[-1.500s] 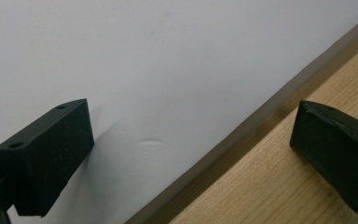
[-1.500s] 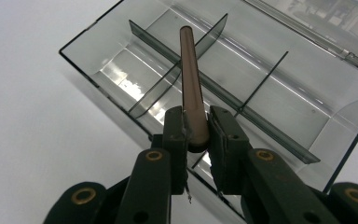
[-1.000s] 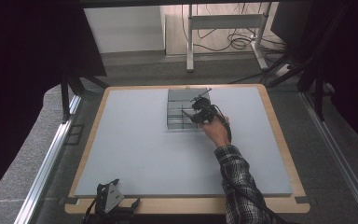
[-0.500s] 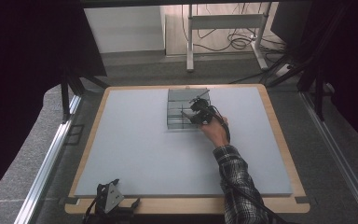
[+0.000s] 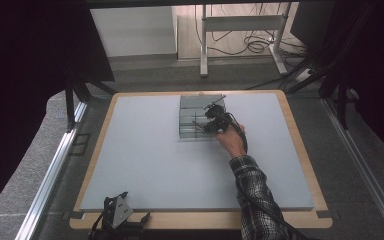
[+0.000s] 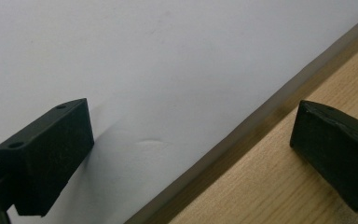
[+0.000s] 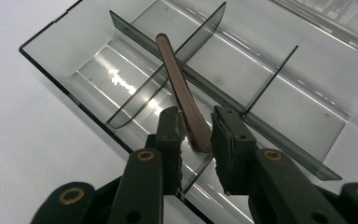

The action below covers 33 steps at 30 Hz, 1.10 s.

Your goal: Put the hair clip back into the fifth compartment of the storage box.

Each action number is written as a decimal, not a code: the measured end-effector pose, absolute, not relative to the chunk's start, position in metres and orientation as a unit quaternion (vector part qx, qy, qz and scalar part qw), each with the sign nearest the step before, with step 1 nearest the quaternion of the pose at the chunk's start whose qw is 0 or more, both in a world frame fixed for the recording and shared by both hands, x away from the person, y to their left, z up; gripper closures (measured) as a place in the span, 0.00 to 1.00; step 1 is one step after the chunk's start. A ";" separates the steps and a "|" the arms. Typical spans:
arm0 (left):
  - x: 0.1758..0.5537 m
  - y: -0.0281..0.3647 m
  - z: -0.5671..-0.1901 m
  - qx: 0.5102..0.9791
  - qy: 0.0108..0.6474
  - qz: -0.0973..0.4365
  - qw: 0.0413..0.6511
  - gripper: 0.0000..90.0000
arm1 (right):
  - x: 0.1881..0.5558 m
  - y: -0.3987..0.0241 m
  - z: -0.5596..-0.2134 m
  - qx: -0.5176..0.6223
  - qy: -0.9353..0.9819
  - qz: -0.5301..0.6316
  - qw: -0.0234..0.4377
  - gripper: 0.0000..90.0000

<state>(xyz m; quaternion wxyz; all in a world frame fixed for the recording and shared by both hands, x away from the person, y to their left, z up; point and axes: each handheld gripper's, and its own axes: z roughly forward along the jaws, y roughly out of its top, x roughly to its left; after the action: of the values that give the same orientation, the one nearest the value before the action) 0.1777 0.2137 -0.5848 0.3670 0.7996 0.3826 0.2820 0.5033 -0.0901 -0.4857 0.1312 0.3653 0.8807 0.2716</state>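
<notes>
Brown stick (image 7: 182, 88) lies across organizer dividers (image 7: 168, 65) between right gripper's (image 7: 196, 135) just-opening jaws.

right gripper (image 7: 196, 135) jaws just opening a little, slim brown stick (image 7: 179, 88) between them, lying across clear tray divider (image 7: 168, 65)

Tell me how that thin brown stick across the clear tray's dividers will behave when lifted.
The thin brown stick probably stays stiff: it spans the dividers without sagging. It looks light and smooth, so it may slip or pivot between the right hand-held gripper pads.
</notes>
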 end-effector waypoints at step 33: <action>0.178 0.214 -0.585 0.800 0.383 0.282 0.367 0.00 | 0.488 -0.094 -0.467 0.337 0.885 0.285 0.148 0.67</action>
<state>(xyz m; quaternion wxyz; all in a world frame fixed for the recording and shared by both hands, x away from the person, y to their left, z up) 0.1777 0.2137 -0.5848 0.3669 0.7997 0.3827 0.2819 0.4880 -0.0942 -0.4666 0.1482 0.3370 0.8849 0.2853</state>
